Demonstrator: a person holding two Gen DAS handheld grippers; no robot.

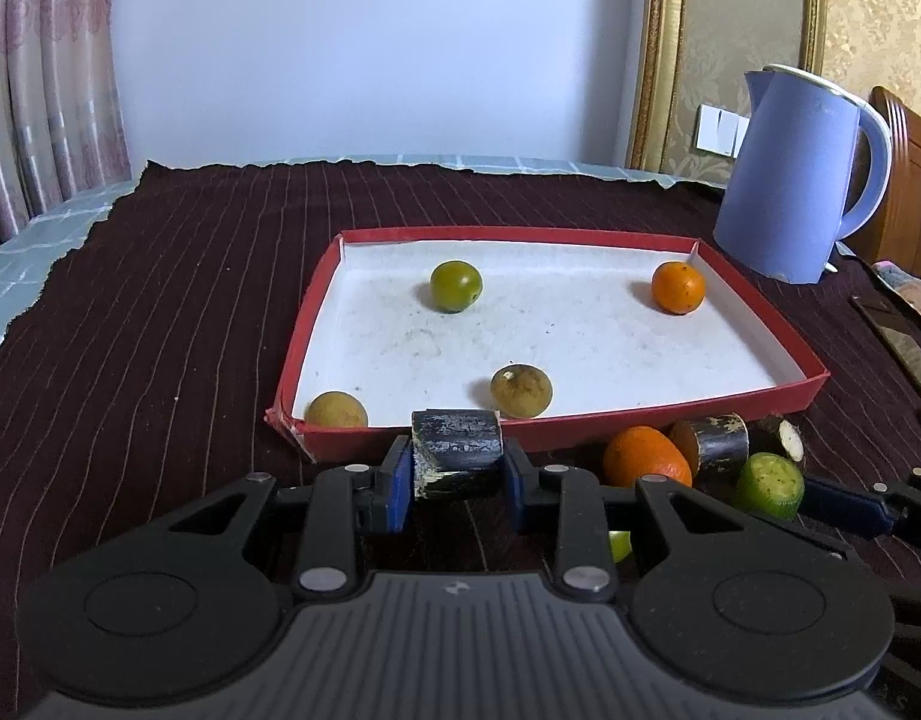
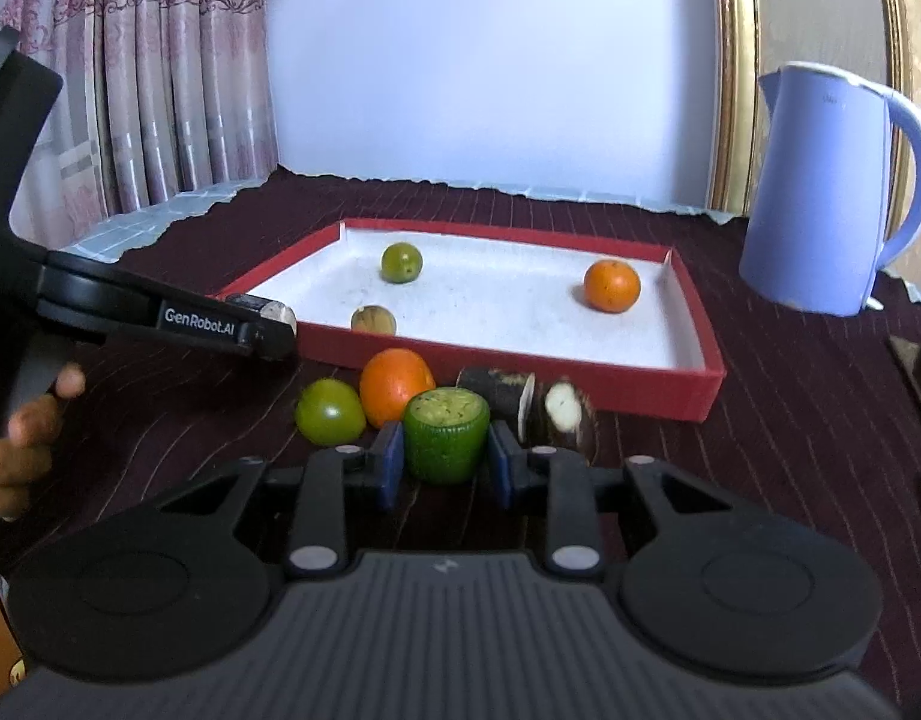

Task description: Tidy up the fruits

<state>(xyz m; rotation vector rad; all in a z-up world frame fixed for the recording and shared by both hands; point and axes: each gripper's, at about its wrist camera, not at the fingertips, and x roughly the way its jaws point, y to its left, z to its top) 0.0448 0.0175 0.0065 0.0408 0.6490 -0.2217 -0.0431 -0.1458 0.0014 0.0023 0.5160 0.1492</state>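
My left gripper (image 1: 457, 468) is shut on a short dark cane piece (image 1: 457, 447), held just in front of the near wall of the red tray (image 1: 580, 423). In the tray lie a green fruit (image 1: 456, 286), an orange (image 1: 677, 288) and two brownish fruits (image 1: 521, 391). My right gripper (image 2: 445, 462) has its blue pads (image 2: 390, 456) against a cut green fruit piece (image 2: 445, 441) on the cloth. Beside it lie a whole green fruit (image 2: 330, 420), an orange (image 2: 396, 385) and two dark cane pieces (image 2: 502, 393). In the right wrist view the left gripper (image 2: 268, 321) is at the left, at the tray's corner.
A blue kettle (image 2: 832, 192) stands behind the tray at the right. A dark striped cloth (image 1: 160, 300) covers the table, with its ragged edge at the back and left. A person's hand (image 2: 22, 438) holds the left gripper. Flat dark objects (image 1: 904, 342) lie at the far right.
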